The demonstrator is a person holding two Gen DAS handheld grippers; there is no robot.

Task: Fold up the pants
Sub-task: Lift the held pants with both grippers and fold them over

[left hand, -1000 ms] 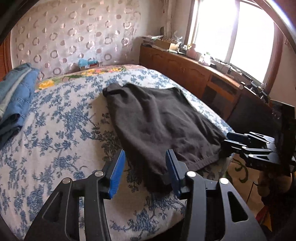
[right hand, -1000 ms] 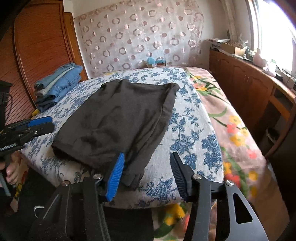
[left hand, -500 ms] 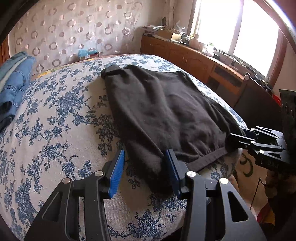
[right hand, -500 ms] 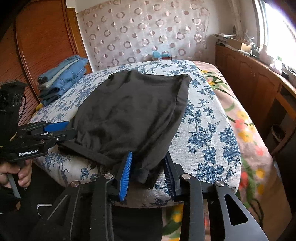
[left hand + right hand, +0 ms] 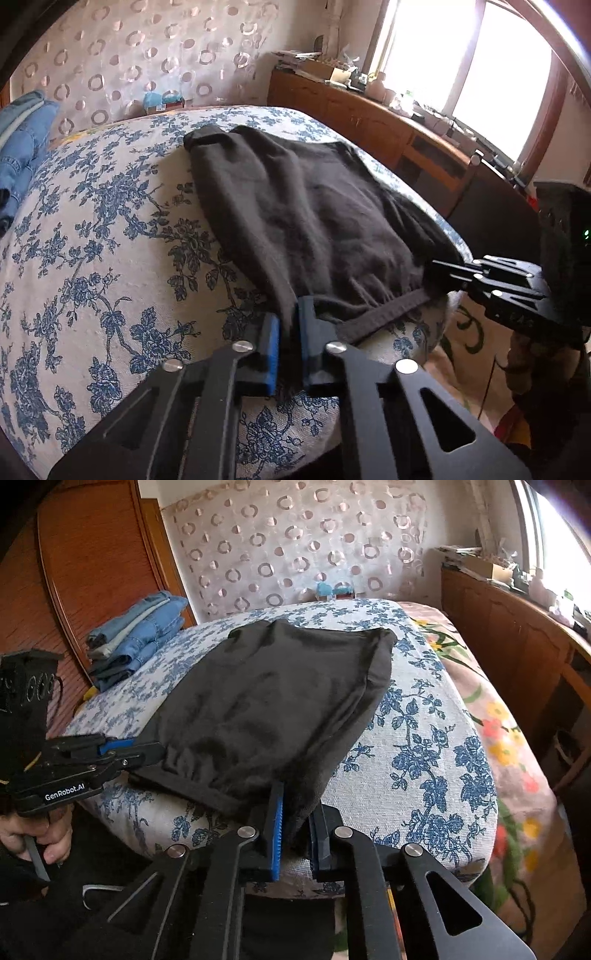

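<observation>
1. since the earlier frame both my grippers have closed in on the near hem.
2. my left gripper (image 5: pixel 287 330) now pinches the black pants (image 5: pixel 306 221), lower centre of frame.
3. my right gripper (image 5: pixel 297 818) clamps the other corner.
4. the pants lie mid-frame on the floral bed (image 5: pixel 92 258).

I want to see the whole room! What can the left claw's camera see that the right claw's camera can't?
Only the left view shows the bright window and the whole right claw from the side.

Only the right view shows the wooden wardrobe, the full jeans pile, the flowery quilt and the hand holding the left claw.

Both show the black pants on the blue-flowered bed, with the left claw and right claw pinching their near edge.
</observation>
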